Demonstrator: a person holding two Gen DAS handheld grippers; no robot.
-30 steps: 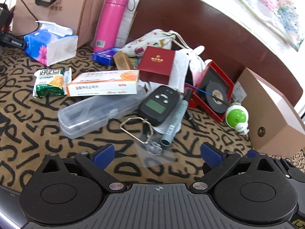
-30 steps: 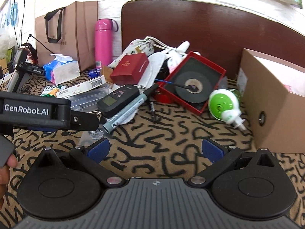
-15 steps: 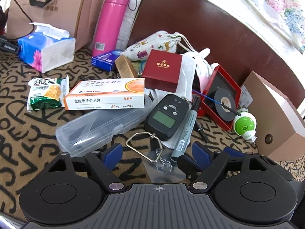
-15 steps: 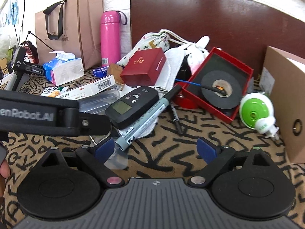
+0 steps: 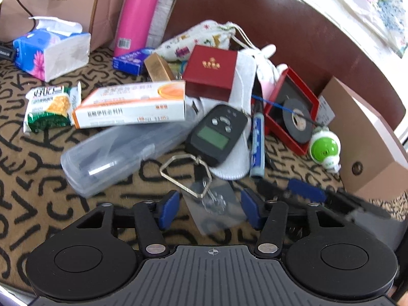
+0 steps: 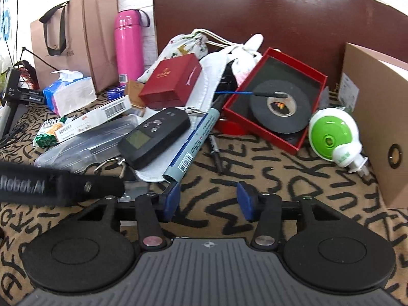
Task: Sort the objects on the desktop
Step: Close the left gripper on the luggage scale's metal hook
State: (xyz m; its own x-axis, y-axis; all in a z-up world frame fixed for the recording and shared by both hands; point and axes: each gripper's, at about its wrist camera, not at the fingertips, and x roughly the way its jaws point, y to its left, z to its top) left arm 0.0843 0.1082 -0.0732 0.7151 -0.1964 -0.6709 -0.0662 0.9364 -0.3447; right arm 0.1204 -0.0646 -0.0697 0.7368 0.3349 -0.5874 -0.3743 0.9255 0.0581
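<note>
Left wrist view is showing the left gripper (image 5: 209, 207) narrowing its half-spread jaws around a small clear plastic bag (image 5: 216, 204) lying flat on the near part of the cloth; the blue pads are not yet pressing on it. Just beyond the bag the metal hook (image 5: 183, 176) of a black hand scale (image 5: 216, 135) is resting, so I would judge the pinch needs to stay low and on the bag alone, clear of that hook. To the right, the right gripper (image 6: 207, 200) is also closing, with nothing between its pads, its left pad sitting just beside the near end of a marker pen (image 6: 193, 142) that is lying on a white mask (image 6: 204, 107). Farther out a clear case (image 5: 122, 153), a medicine box (image 5: 132, 108), a red gift box (image 5: 211, 72), a roll of black tape (image 6: 278, 107) in a red tray and a green plug-in gadget (image 6: 331, 137) are crowding the brown cloth with black letters (image 6: 280, 178). A dark headboard (image 6: 280, 12), pink flask (image 6: 127, 46) and paper bag (image 6: 81, 35) are standing at the far side.
</note>
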